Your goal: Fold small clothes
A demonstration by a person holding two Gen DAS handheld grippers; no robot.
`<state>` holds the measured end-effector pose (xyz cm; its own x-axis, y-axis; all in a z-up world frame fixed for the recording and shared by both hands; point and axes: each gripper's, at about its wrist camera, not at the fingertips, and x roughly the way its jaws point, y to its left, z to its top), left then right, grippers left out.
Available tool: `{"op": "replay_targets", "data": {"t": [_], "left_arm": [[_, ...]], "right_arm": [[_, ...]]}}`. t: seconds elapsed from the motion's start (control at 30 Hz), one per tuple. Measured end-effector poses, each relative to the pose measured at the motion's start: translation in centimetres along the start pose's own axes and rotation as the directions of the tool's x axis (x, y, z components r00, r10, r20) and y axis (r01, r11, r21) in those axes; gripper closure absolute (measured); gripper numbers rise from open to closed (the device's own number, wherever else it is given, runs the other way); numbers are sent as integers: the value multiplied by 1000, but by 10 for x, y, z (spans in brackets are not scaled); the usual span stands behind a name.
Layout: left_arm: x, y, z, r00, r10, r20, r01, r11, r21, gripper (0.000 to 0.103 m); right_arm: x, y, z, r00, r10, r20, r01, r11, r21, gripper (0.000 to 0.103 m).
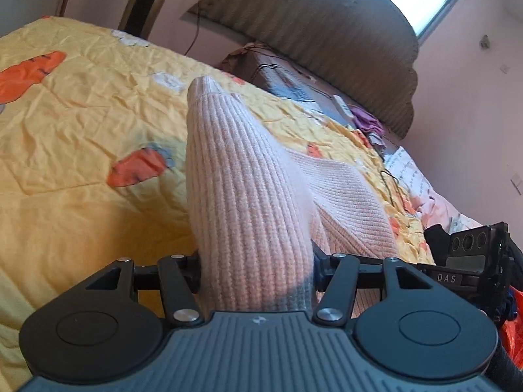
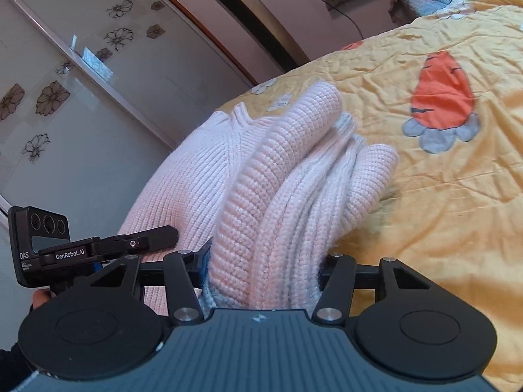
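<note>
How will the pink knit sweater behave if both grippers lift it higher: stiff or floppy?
Probably floppy: the pink knit sweater bunches in thick folds between the right gripper fingers and drapes from the left gripper. The chunky ribbing likely resists slipping.

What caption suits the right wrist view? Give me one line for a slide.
Right tongs clamp a bunched fold of pink knit sweater above the yellow carrot-print quilt.

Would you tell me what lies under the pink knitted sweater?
Under the pink knitted sweater lies the yellow carrot-print quilt. Both grippers clamp bunched knit, which hides the quilt directly beneath it.
</note>
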<state>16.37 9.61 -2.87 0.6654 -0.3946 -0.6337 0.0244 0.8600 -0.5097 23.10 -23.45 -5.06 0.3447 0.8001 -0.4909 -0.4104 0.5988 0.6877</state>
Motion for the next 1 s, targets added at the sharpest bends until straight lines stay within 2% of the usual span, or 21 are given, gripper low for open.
{"op": "replay_targets", "data": {"t": [0.1,0.13,0.2,0.23,0.27,0.3,0.33,0.4,0.43,0.5,0.53,0.6,0.63,0.67,0.7,0.73,0.8,0.83,0.9,1.0], "left_arm": [[14,36,-6,998,53,-47,-54,998,-29,45],[19,49,-10,998,48,-48,-51,997,-51,40],[19,71,-16,999,-34,-24,31,993,-114,32],[17,77,-18,998,-60,-23,56,989,-140,29],[12,80,-19,997,-74,-19,70,985,-159,27],[4,81,-21,997,-78,-3,77,983,-165,27],[-5,83,-25,996,-83,14,84,982,-167,27],[-23,88,-39,992,-121,45,128,972,-196,22],[-29,90,-47,988,-143,55,152,966,-208,21],[-30,92,-61,980,-193,38,197,949,-245,21],[-26,93,-67,976,-216,25,215,939,-270,21],[-13,90,-75,972,-233,-5,221,930,-293,21],[-8,87,-77,974,-225,-22,209,936,-284,23],[-8,81,-78,978,-208,-8,199,946,-254,25],[-6,74,-77,984,-177,-14,170,959,-228,34],[-4,68,-75,992,-124,-32,115,973,-201,50],[-7,59,-69,994,-99,-39,92,984,-153,66],[-11,51,-66,996,-81,-40,76,991,-113,70],[-26,34,-63,998,-60,-20,59,997,-47,72],[-47,20,-62,996,-84,-3,84,996,-15,72]], "right_arm": [[40,12,-1,999,11,-46,-12,1000,-6,49],[54,12,-4,998,2,-62,-2,1000,-4,49],[74,10,-13,998,-37,-59,36,999,-10,48],[75,5,-16,999,-26,-35,27,1000,11,45],[75,-1,-17,1000,-12,-29,13,998,61,41],[72,-5,-16,999,-14,-37,18,994,110,30],[67,-7,-16,998,-29,-50,35,989,143,25],[48,-6,-20,999,-30,-30,34,988,153,23],[36,-7,-23,1000,-17,-10,18,987,159,22],[18,-11,-32,999,34,7,-35,980,194,8],[13,-13,-37,998,60,12,-62,975,212,6],[14,-16,-45,996,94,5,-92,965,243,6],[21,-14,-47,995,98,-20,-90,963,254,6],[30,-11,-49,995,88,-45,-74,965,252,7],[37,-5,-53,996,64,-60,-49,975,217,10],[43,3,-57,997,23,-75,-11,988,151,15],[47,19,-59,995,-35,-89,40,998,58,35],[46,22,-58,994,-35,-99,41,998,54,39],[41,28,-55,994,-43,-96,47,998,42,47],[26,44,-53,997,-43,-69,44,999,12,48]]}}
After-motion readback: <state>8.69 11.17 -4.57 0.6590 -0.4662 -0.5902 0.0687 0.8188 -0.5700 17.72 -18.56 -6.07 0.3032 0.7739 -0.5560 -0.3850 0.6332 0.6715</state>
